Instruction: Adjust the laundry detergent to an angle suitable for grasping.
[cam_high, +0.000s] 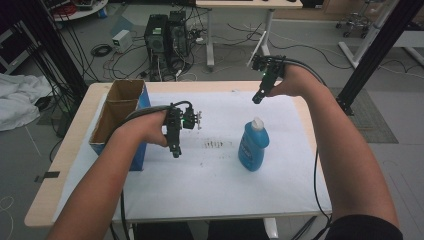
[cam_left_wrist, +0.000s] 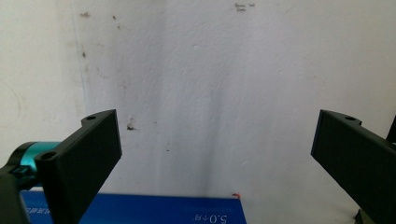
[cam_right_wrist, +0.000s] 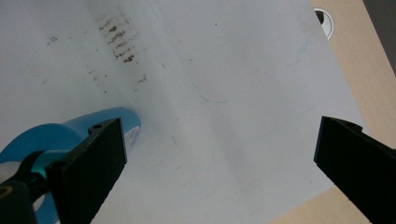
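A person at a light wooden table (cam_high: 65, 165) works with a handheld gripper in each hand over a white cloth (cam_high: 210, 180) that covers most of the tabletop. The left gripper (cam_high: 175, 150) hangs above the cloth just right of an open cardboard box (cam_high: 117, 107) with blue sides, its tip pointing down; its own view shows both black jaws set wide apart with nothing but stained white cloth between them, and a strip of the blue box (cam_left_wrist: 140, 210) along the bottom edge. The right gripper (cam_high: 257, 97) is held farther back, near the table's far edge, tilted downward toward the middle — its jaws likewise stand spread, with only cloth between them. A blue bottle (cam_high: 253, 145) with a white cap stands upright on the cloth right of centre, in front of the right gripper and well apart from the left one, touched by neither. In the right gripper view the bottle (cam_right_wrist: 70, 130) shows at lower left, partly behind the left-hand jaw, with a patch of dark smudges (cam_right_wrist: 119, 42) on the cloth beyond it; the same smudges (cam_high: 215, 145) lie between the two grippers in the high view. Behind the table, on a grey floor — computer towers (cam_high: 167, 35) amid loose cables.
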